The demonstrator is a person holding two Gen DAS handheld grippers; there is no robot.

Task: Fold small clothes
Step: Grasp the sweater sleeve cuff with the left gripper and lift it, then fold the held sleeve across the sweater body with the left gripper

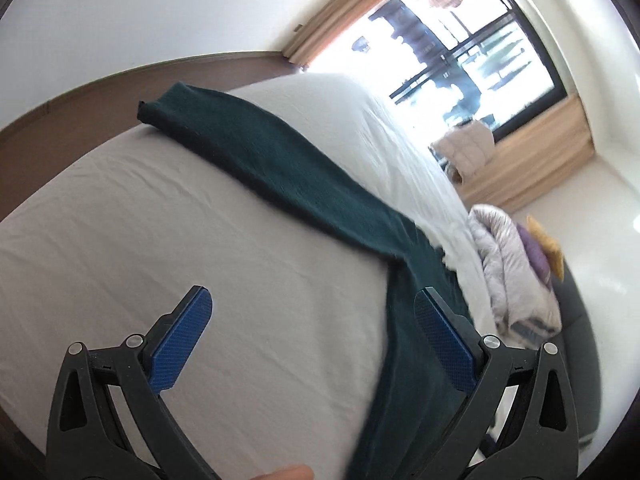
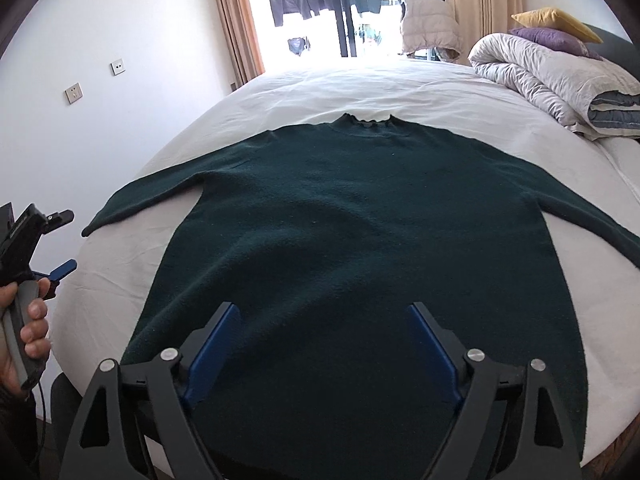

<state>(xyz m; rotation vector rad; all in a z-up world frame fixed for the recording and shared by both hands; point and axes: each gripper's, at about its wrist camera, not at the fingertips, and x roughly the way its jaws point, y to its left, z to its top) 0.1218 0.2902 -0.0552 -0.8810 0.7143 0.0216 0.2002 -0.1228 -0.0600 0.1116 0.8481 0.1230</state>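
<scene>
A dark green sweater [image 2: 360, 240] lies flat on the white bed [image 2: 320, 88], collar at the far side and both sleeves spread out sideways. My right gripper [image 2: 323, 307] hovers open over the sweater's near hem, with nothing between its blue pads. My left gripper [image 2: 66, 242] is at the bed's left edge, beside the left sleeve's cuff, held by a hand [image 2: 32, 320]. In the left wrist view the left gripper [image 1: 312, 296] is open over the bare sheet, with the sleeve [image 1: 280, 168] running away from it and the sweater's side under its right finger [image 1: 440, 336].
A rolled grey duvet [image 2: 540, 72] with a yellow pillow [image 2: 556, 20] and a purple pillow [image 2: 552, 38] lies at the bed's far right. A window with beige curtains [image 2: 232, 20] is behind the bed. A white wall with sockets [image 2: 74, 93] is close on the left.
</scene>
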